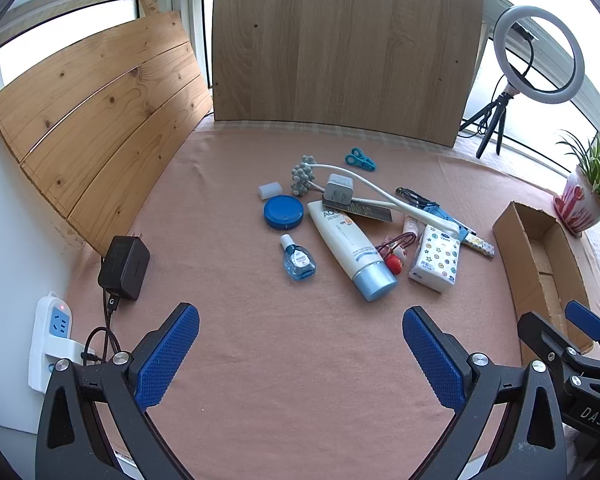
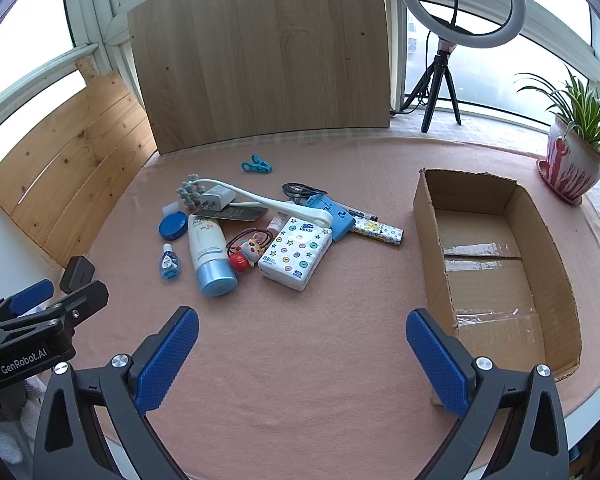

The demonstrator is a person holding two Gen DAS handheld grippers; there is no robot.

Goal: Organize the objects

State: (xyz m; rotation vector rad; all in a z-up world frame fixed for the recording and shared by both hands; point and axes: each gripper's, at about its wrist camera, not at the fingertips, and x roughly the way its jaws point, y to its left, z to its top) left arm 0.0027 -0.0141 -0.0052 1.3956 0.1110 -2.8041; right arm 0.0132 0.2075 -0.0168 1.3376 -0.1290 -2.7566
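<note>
1. Hovering above the pink-covered desk, the left tongs gape wide, gripping nothing; the right tongs likewise.
2. The cluttered pile lies mid-desk; the cardboard box sits empty at its right.

"GenRobot.AI" marks the left tool, "DAS" the right tool, seemingly "AQU" the tube.

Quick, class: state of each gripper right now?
Left gripper: open, holding nothing.
Right gripper: open, holding nothing.
</note>
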